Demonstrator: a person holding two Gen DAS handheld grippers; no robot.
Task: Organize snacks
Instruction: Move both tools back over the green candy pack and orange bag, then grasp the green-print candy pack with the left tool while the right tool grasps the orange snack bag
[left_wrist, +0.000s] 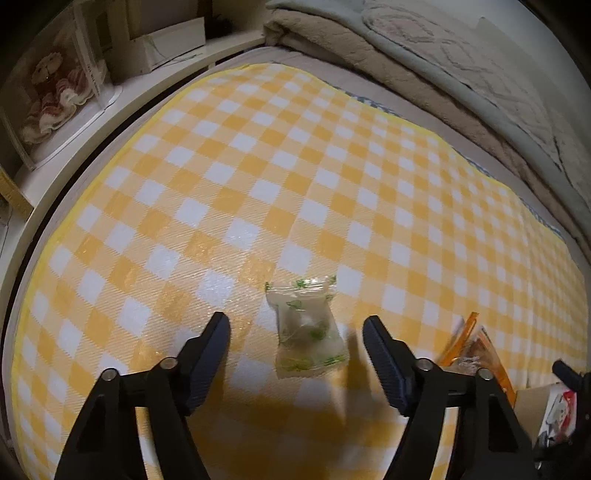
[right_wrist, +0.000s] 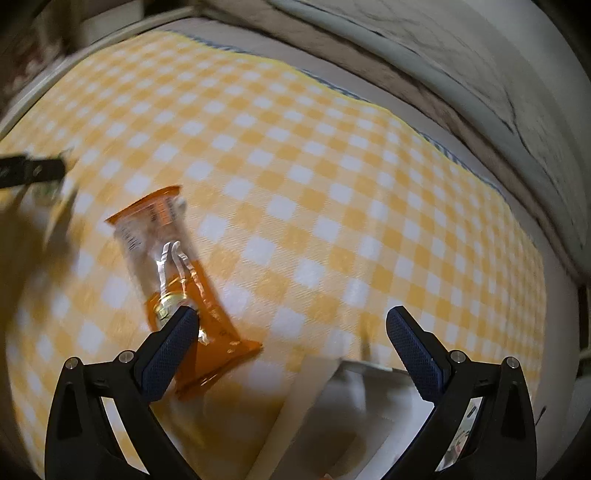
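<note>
The yellow-checked cloth (left_wrist: 295, 166) runs bare toward twelve o'clock up to the folded blankets (left_wrist: 424, 74); the orange packet (right_wrist: 177, 273) lies at ten o'clock of the right gripper (right_wrist: 291, 328), wide open, empty; the clear green-printed packet (left_wrist: 306, 328) lies between the left gripper (left_wrist: 295, 332)'s spread, empty jaws.

Both wrist views low over one checkered cloth (left_wrist: 295, 166).
</note>
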